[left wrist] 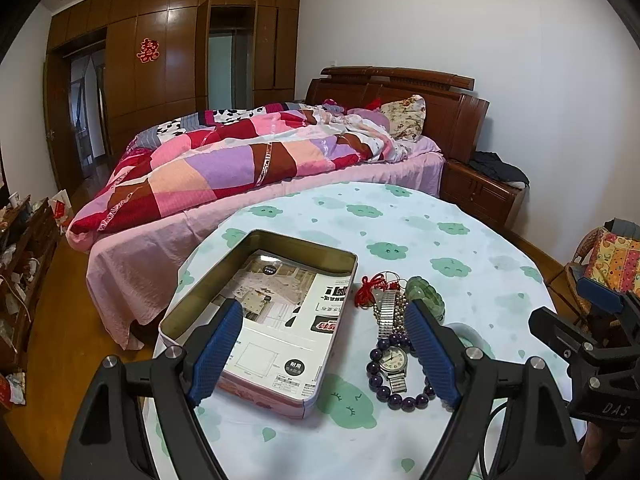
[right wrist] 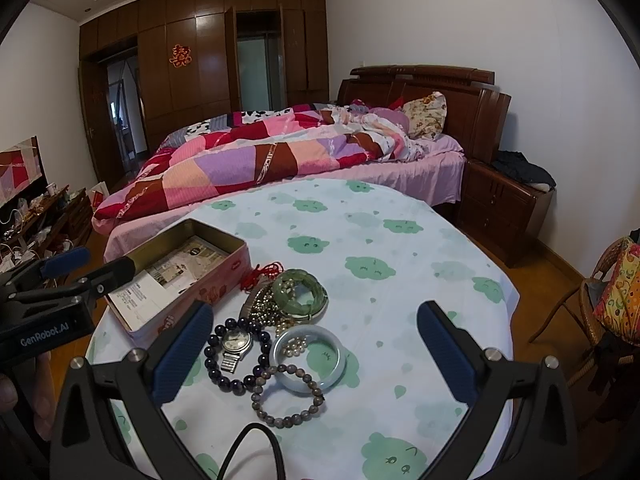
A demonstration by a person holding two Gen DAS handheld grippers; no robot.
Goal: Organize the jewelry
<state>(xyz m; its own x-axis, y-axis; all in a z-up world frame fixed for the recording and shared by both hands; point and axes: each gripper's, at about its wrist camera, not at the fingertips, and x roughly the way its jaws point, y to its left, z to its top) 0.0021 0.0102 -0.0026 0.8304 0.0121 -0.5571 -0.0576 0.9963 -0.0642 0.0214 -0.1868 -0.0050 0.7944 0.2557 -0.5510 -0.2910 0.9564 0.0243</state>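
Lying on the bench just right of the tin, the jewelry pile sits between the right gripper jaws, spread wide, empty | left gripper jaws wide apart, empty, straddling the tin's near right corner and the watch | tin holds only printed paper

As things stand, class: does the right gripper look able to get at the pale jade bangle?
Probably yes. The right gripper is open, and the pale jade bangle lies flat between its fingers with nothing above it. The brown bead bracelet overlaps its near rim and might get snagged.
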